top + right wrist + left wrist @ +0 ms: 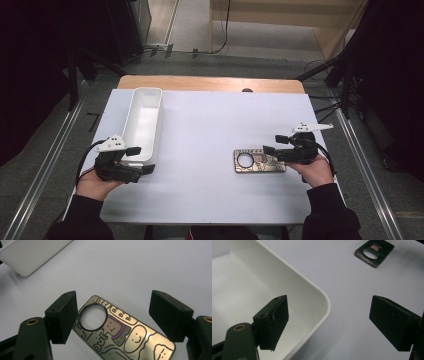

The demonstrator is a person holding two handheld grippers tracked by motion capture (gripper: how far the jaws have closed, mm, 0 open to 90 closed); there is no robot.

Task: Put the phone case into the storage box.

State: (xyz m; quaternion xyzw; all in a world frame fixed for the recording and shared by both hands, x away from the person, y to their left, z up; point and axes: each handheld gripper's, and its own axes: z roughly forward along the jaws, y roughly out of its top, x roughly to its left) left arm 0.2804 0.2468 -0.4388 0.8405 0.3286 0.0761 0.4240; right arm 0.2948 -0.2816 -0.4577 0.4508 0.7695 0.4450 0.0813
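The right gripper [113, 317] hovers wide open over the phone case [120, 333], which lies flat near the tabletop's right edge: the pick-up step. Next, lower and close on it; the left gripper [329, 322] waits open astride the white bin's [322, 295] near corner.

sleeves [327, 215]: dark, long, reaching the wrists
left gripper [141, 160]: black body, white top plate, black cable
right gripper [272, 143]: black, white plate
fingers [62, 317]: blocky black pads, brass-ringed screws
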